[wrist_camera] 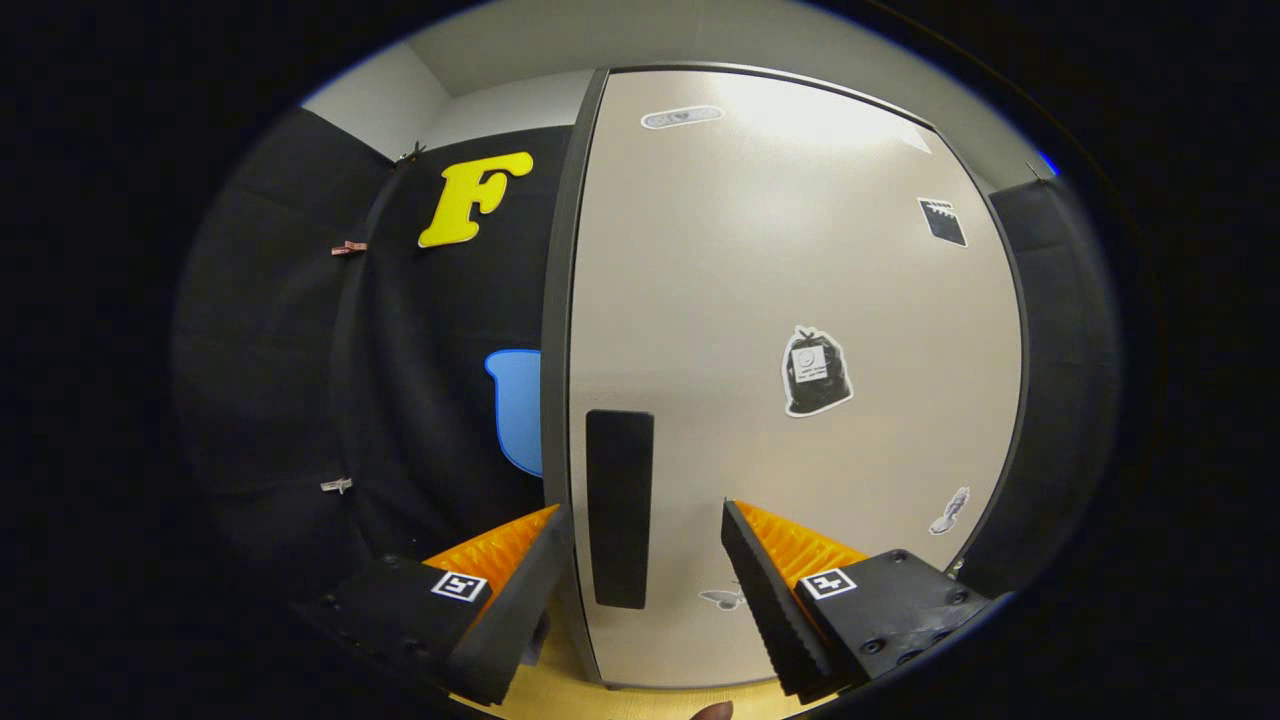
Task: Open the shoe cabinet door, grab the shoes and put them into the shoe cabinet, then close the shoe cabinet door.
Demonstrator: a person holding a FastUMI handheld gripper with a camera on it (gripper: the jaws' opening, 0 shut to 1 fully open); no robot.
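Black cloth walls box in the booth, with a strip of pale wooden floor (640,700) at the bottom. Right up close stands the tall beige shoe cabinet door with a dark frame (790,300), shut as far as I can tell. It carries a few stickers, the biggest a black trash-bag sticker (816,372), and near its left edge sits a black vertical rectangular handle (619,508).

The hand-held gripper (645,525) is spread wide, its orange-and-black fingers (770,570) sitting either side of that handle without pressing on it. So I'd say we're at step one, opening the door. Next move probably means closing the fingers on the handle, or hooking the door's left edge, then swinging it outward. The glossy panel looks slippery, so the grip needs to land squarely.
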